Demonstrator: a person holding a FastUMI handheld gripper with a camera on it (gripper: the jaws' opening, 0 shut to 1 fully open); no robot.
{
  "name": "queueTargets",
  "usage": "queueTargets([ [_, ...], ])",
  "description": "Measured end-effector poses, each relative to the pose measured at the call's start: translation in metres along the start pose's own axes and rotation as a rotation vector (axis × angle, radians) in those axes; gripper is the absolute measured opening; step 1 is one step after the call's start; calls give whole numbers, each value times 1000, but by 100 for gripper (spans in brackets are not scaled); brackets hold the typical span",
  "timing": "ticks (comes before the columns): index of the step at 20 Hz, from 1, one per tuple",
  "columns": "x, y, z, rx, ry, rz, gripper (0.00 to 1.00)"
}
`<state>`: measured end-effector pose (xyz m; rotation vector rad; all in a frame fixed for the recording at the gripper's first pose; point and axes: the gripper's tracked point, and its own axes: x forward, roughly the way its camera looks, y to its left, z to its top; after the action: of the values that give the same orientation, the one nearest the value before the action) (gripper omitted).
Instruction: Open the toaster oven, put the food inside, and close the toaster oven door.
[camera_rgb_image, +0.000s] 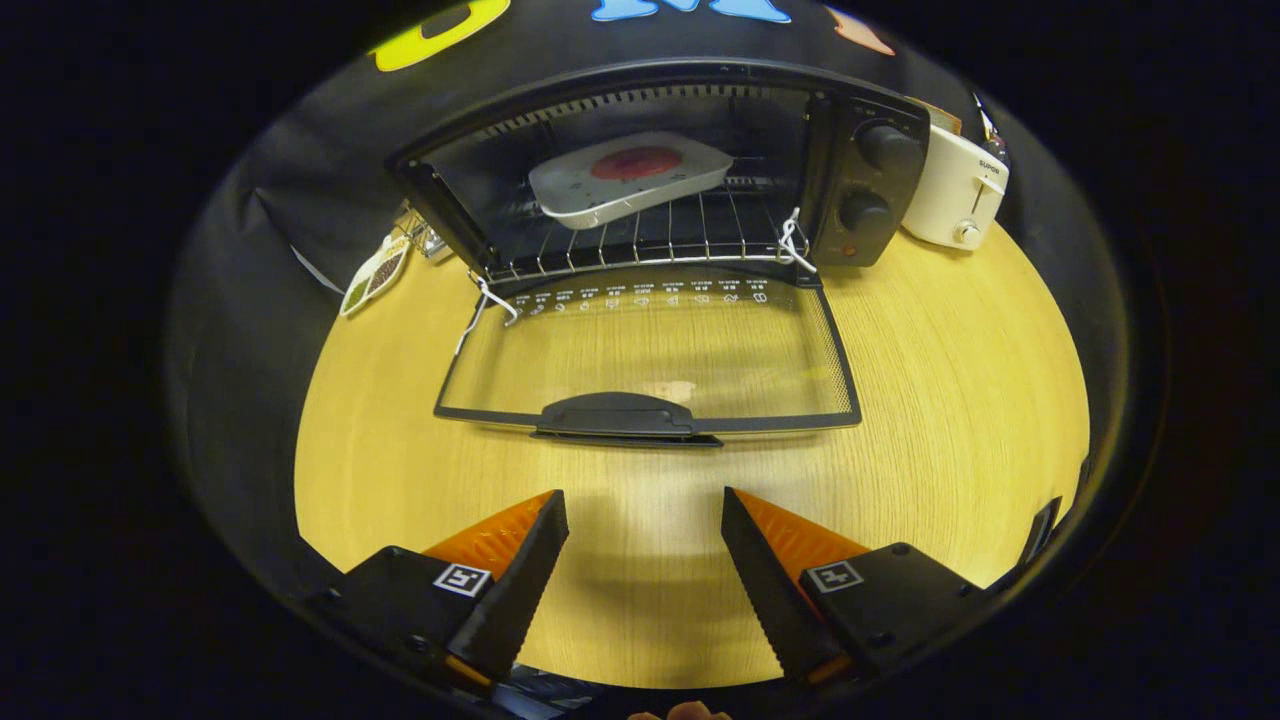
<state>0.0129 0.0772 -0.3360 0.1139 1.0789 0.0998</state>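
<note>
Two fingers of the claw (645, 545) are spread wide apart over the wooden table (950, 400), released and gripping nothing, just bare tabletop showing between them. A bit ahead of the tips sits the toaster oven (660, 170), and its glass door (650, 350) is folded all the way down so it lies flat over the table, with the dark handle (620, 415) at the edge closest to the claw. You can see the wood grain straight through the glass. Inside, the food (636, 163) is already on the wire rack (660, 235): a reddish round thing on a pale tray (625, 185) that sits a little tilted, toward the back left of the cavity. Can't tell what the food actually is from here. Bits of white cord (790, 240) are tied at both front corners of the rack, where the door hinges. The oven's control panel on the right has two round knobs (885, 145) stacked one above the other. Just beside that side of the oven is a white toaster (955, 190), almost touching it. Off to the left of the oven, against the black cloth wall, there's a small packet (375, 275) lying on the table. So the door's still open, with the claw hanging back from the handle, not touching it.
</note>
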Motion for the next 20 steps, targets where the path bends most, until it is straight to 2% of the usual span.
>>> queueTargets([
  [3,12,-9,-1,-2,20,-61,99],
  [12,38,-2,18,-1,10,-102,99],
  [17,33,-1,19,12,21,-88,99],
  [20,17,1,23,-35,-13,-77,99],
])
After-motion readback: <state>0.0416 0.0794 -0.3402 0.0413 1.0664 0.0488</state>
